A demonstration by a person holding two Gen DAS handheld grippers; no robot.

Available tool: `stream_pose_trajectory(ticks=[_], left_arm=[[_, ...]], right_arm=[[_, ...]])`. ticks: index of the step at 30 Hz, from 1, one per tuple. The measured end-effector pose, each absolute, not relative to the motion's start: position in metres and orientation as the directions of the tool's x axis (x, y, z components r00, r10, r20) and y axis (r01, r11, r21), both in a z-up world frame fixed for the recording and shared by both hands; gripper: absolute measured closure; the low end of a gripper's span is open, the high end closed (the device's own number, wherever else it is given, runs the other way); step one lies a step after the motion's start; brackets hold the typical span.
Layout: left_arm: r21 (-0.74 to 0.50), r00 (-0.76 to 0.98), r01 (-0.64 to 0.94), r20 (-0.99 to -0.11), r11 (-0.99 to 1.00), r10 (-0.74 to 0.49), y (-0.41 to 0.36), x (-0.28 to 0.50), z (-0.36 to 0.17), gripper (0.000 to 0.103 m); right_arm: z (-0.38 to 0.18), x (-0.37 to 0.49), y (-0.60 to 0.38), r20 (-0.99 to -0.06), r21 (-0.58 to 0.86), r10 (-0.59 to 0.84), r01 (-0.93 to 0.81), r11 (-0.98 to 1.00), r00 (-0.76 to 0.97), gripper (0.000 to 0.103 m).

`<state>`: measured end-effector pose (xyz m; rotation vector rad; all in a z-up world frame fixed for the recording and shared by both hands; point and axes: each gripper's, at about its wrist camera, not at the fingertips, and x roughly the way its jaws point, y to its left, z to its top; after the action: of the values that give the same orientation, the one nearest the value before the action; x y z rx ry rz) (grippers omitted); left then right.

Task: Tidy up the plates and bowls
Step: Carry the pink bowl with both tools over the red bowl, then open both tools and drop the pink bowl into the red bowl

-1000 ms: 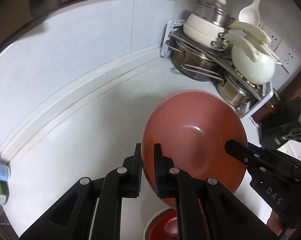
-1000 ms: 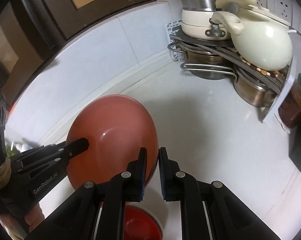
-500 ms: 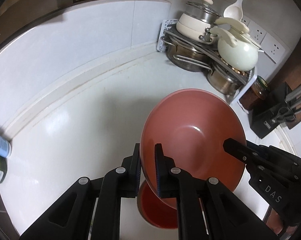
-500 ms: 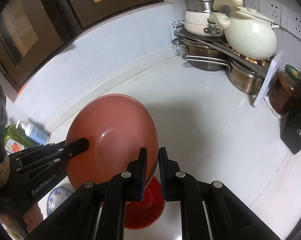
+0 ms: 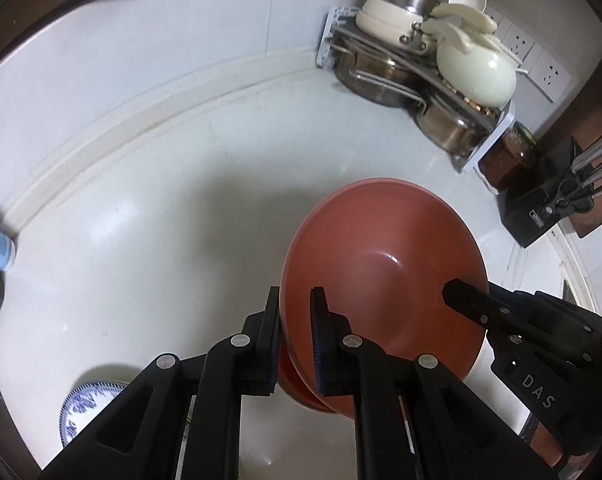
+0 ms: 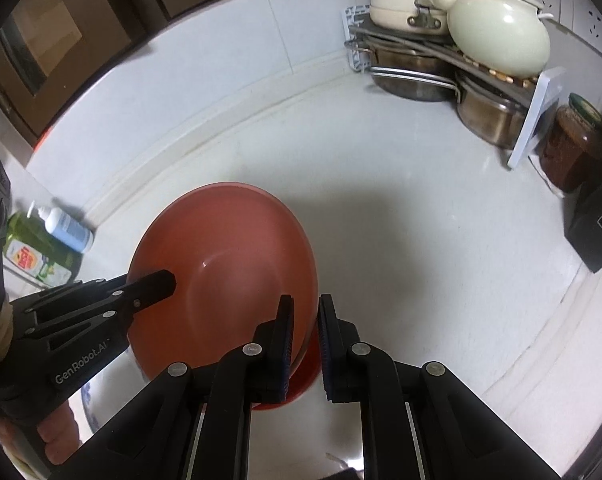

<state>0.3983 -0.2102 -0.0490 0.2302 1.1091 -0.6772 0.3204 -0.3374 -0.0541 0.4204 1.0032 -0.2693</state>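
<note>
A large red plate (image 5: 381,288) (image 6: 225,280) hangs tilted above the white counter, held at opposite rims. My left gripper (image 5: 297,296) is shut on its left rim, and its finger (image 6: 157,282) shows over the plate in the right wrist view. On the plate's right rim my right gripper (image 6: 305,305) is shut; its finger (image 5: 461,294) shows in the left wrist view. A smaller red bowl (image 5: 295,384) (image 6: 301,380) sits on the counter under the plate, mostly hidden. Left of it lies a blue-and-white dish (image 5: 81,404) (image 6: 88,400).
In the far right corner a rack (image 5: 341,36) (image 6: 537,108) carries steel pots and a cream casserole (image 5: 477,72) (image 6: 501,36). A jar (image 6: 569,148) and a black knife block (image 5: 541,208) stand at the right. Soap bottles (image 6: 61,228) stand at the left wall.
Both grippers have risen and pulled back with the plate, so more counter shows. The blue-and-white dish has come into view, and the plate covers more of the small red bowl.
</note>
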Motion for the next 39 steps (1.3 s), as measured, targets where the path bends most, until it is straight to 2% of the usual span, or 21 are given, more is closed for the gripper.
stream_pose_trajectory(ticks=[14, 34, 36, 39], left_arm=[[-0.148, 0.213, 0.598, -0.918, 0.787, -0.334, -0.208, 0.392, -0.085, 0.090], [-0.122, 0.217, 0.596, -0.927, 0.794, -0.306, -0.209, 0.393, -0.097, 0.090], [-0.115, 0.225, 0.596, -0.926, 0.795, -0.303, -0.209, 0.393, -0.097, 0.081], [-0.102, 0.243, 0.599, -0.922, 0.794, -0.302, -0.208, 0.392, -0.096, 0.068]], right_arm=[[-0.081, 0.321, -0.333, -0.891, 0.189, -0.008, 0.389, 0.902, 0.453, 0.089], [-0.096, 0.326, -0.327, -0.910, 0.160, -0.001, 0.354, 0.922, 0.414, 0.088], [-0.096, 0.326, -0.328, -0.911, 0.161, 0.003, 0.350, 0.923, 0.411, 0.086], [-0.096, 0.325, -0.328, -0.909, 0.160, 0.005, 0.339, 0.927, 0.417, 0.071]])
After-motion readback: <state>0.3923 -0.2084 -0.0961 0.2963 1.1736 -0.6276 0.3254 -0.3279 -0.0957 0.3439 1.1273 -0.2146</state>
